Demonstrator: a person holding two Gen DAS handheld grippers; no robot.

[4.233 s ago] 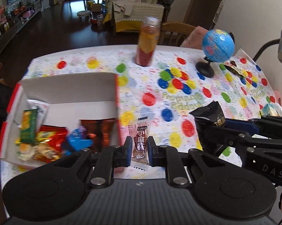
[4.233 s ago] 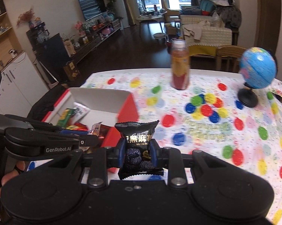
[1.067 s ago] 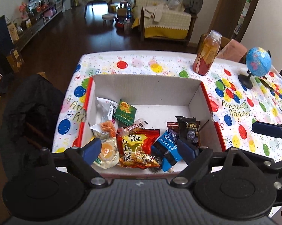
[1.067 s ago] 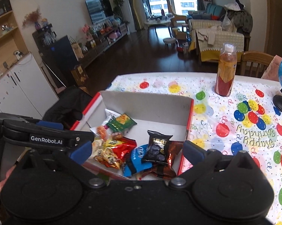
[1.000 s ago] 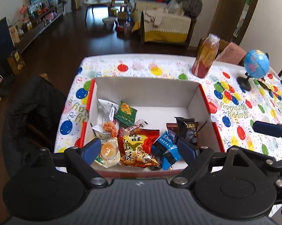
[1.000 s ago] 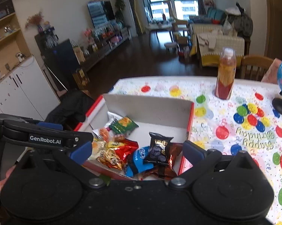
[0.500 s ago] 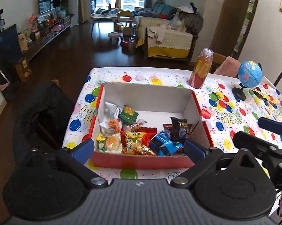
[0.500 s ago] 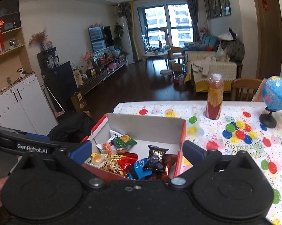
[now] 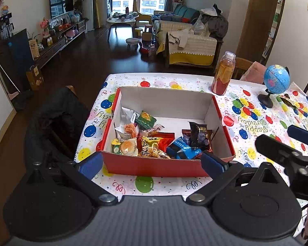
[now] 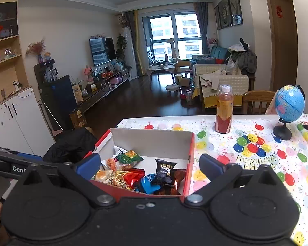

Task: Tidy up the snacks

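Holding my left gripper (image 9: pixel 151 164) and right gripper (image 10: pixel 149 167) spread wide and empty, I am checking that the snacks (image 9: pixel 154 141) are all lying inside the red box (image 9: pixel 154 167).

The left gripper (image 9: pixel 151 163) is being held w/ jaws spread wide & empty, just short of the red box (image 9: pixel 154 167), in which snack packets (image 9: pixel 154 143) are lying heaped toward its near wall, while the right gripper (image 9: pixel 285 143) is seen at the right edge.
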